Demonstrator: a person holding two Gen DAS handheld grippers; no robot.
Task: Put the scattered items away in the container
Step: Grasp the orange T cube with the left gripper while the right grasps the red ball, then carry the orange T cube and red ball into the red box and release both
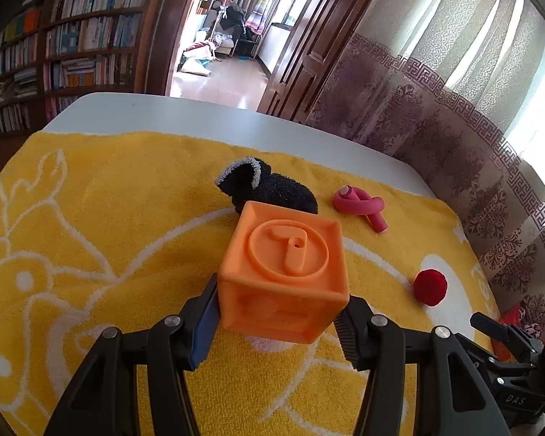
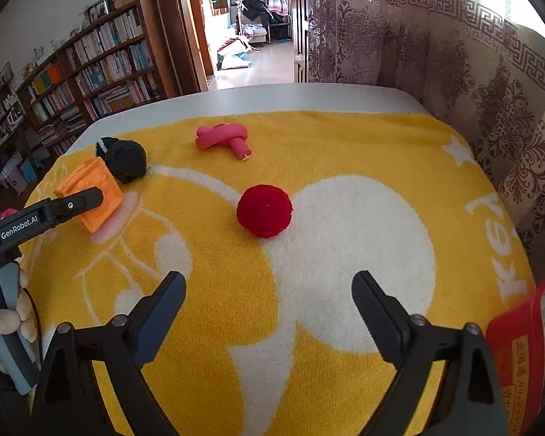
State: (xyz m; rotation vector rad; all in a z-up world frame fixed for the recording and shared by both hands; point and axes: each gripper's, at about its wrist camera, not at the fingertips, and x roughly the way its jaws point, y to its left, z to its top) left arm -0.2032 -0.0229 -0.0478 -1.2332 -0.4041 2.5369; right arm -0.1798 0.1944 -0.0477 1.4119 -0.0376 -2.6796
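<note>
Step in hand: collecting the orange block point(image 1: 285, 276). Left hand-held gripper point(image 1: 278, 318) is closed on its sides; whether it is lifted off the yellow towel point(image 1: 127, 218) cannot be told.

Right hand-held gripper point(image 2: 269, 305): wide open, empty, facing the red ball point(image 2: 264, 210).

Uncollected: black sock point(image 1: 269, 187), pink curler point(image 1: 361, 205).

Next: carry the block to the red container point(image 2: 516, 359), lower right.

Writing: "GenRobot.AI", "DAS".
</note>
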